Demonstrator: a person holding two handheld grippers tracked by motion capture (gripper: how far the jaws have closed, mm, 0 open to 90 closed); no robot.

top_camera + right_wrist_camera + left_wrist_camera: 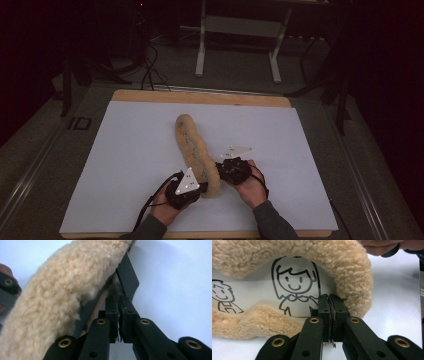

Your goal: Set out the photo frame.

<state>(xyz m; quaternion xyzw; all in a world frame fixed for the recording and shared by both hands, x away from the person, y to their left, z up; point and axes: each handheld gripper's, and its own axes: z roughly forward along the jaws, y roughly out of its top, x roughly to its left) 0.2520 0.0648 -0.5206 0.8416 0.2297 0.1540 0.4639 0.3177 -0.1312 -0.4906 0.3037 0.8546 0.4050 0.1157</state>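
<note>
Both grippers, left point(200, 176) and right point(218, 167), clamp the fleecy case's point(192, 145) near edge on bare white tabletop point(125, 165).

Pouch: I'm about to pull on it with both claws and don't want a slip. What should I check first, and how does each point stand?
1. Left claw shut: ok.
2. Left claw really pinching the pouch beside its clear window: cannot tell; the jaws meet right at the edge.
3. Right claw shut: ok.
4. Right claw holding pouch material: cannot tell; the fleece hides the contact.
5. Claws on opposite sides of the pouch's near end: ok.
6. Pouch lying on the table, well inside its edges: ok.
</note>
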